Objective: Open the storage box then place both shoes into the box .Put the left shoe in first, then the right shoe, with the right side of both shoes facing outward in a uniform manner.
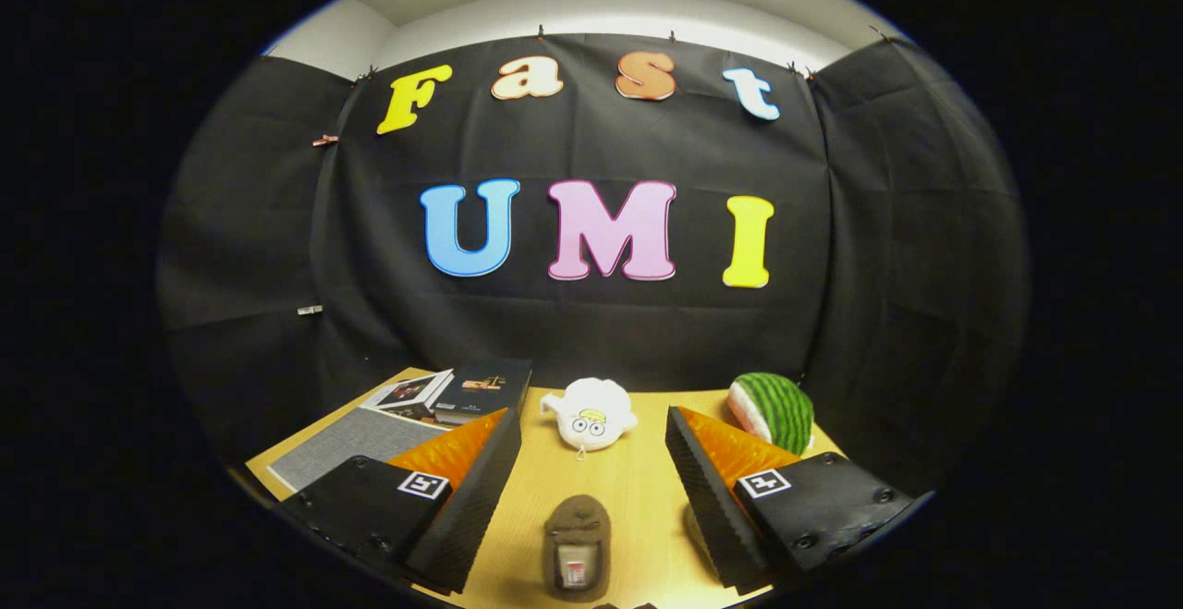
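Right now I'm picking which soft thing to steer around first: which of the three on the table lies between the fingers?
The brown shoe, low between the open gripper fingers. The white plush and watermelon plush lie beyond the fingertips.

A staged recording booth rather than a lived-in room: black cloth wall (591, 313) clipped up behind a wooden table (628, 489), with props at centre frame, namely books (462, 392), a plush toy (590, 413), a watermelon-slice toy (772, 408).
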Available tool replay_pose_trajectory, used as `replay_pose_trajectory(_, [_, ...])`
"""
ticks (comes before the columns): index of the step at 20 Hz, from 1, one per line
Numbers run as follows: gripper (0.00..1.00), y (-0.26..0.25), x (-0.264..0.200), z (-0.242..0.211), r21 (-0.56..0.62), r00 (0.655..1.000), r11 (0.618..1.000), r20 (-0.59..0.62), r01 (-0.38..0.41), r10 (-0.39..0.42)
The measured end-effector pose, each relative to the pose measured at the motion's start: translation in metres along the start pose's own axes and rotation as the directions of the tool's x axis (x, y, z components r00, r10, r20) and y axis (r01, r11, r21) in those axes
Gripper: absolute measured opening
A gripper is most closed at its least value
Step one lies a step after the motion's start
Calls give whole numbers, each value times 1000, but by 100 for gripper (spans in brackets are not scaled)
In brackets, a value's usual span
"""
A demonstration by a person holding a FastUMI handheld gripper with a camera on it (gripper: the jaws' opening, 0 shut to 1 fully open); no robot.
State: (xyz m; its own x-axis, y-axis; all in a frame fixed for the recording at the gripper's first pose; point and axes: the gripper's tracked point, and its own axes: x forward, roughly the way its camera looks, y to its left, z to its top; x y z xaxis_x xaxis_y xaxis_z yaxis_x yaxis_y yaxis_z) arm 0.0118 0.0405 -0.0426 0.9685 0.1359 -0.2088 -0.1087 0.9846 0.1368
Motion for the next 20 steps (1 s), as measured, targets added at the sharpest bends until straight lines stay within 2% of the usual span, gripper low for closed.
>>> replay_pose_trajectory(3, [98, 21, 10, -20, 108, 989, 990, -107, -93, 105])
replay_pose_trajectory(6, [98, 45, 17, -45, 249, 945, 951, -224, -182, 240])
replay_pose_trajectory(8, [98, 68, 21, -65, 372, 888, 902, -307, -220, 343])
replay_pose_trajectory(11, [98, 90, 16, -105, 556, 778, 809, -416, -192, 470])
replay_pose_trajectory(14, [98, 114, 15, -122, 686, 698, 707, -420, -175, 580])
replay_pose_trajectory(16, [98, 129, 10, -139, 720, 634, 670, -435, -182, 639])
replay_pose_trajectory(18, [98, 142, 6, -152, 758, 572, 633, -452, -158, 684])
replay_pose_trajectory(20, [98, 151, 9, -165, 781, 538, 609, -457, -139, 709])
